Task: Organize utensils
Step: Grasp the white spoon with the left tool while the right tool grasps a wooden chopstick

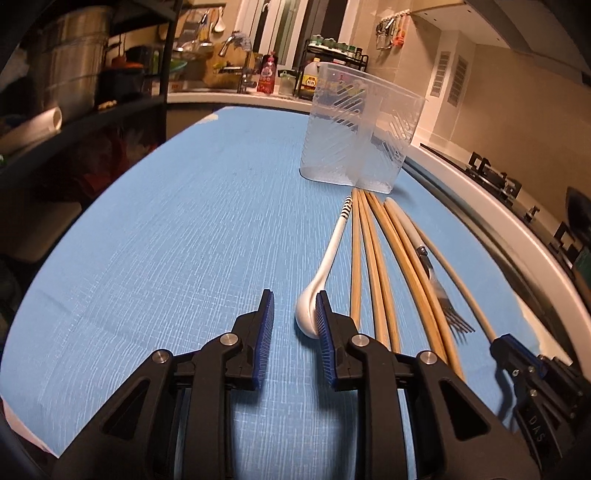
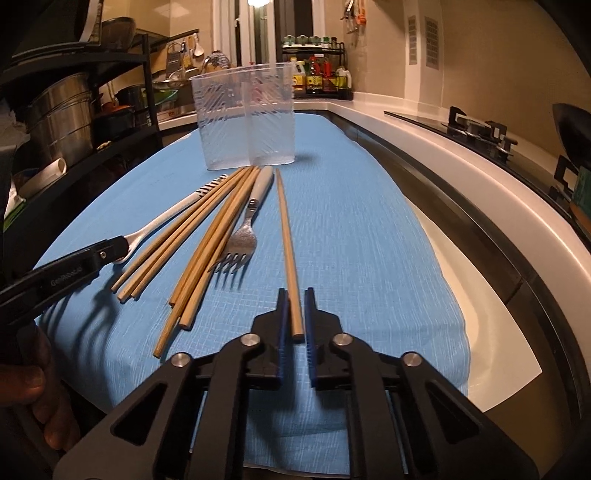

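Much bare blue cloth (image 1: 147,240) leftward

A blue cloth (image 2: 369,229) is lying flat over the counter, and a white sheet (image 2: 491,332) is sticking out from under its right edge. A black shelf (image 1: 110,110) is standing on the left, holding a big shiny metal pot (image 1: 70,62). At the back, a pink bottle (image 1: 266,74) is sitting near a tap (image 1: 242,70). A little black rack (image 2: 317,66) is holding sauce bottles (image 2: 317,75) in the corner. On the right, a black stove (image 2: 480,129) is sitting on the white counter (image 2: 461,155). Some tools (image 1: 391,29) are hanging on the wall.
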A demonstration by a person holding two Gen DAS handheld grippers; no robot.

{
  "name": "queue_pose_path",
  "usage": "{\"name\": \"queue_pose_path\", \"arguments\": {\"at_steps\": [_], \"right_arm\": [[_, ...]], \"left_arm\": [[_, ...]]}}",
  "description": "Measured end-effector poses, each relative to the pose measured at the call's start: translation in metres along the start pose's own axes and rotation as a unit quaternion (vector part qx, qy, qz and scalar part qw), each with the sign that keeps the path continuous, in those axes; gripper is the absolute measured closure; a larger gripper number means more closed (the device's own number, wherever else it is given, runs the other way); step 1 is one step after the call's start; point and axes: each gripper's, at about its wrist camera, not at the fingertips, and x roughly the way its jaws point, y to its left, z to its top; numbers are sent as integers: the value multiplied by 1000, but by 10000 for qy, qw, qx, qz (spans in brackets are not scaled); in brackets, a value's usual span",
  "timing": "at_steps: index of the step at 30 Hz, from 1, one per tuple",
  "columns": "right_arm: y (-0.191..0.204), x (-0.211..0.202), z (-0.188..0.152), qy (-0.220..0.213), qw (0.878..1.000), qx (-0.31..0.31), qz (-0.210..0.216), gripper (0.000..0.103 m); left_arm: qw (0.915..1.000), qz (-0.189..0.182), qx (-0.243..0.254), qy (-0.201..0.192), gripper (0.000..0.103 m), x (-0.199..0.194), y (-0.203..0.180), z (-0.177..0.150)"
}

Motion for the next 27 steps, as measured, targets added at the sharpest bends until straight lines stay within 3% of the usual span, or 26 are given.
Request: {"name": "queue_pose_path", "arguments": {"at_steps": [4,18,20,27], "right_arm": [[-1,0,-1,-31,10000,28,10,97],[-6,-2,-2,-71,9998,192,55,94],[-7,-2,-1,-86,9997,223,43,90],[-2,4,3,-86,9999,111,-7,90]], "left_arm": [[9997,31,209,-130,91,-3,-4,-4],[9982,149,328,-473,92,-26,14,-9],[9982,110,342,-476,92,-29,19,-11],[9989,77,167,-423,92,-21,30,-12]]}}
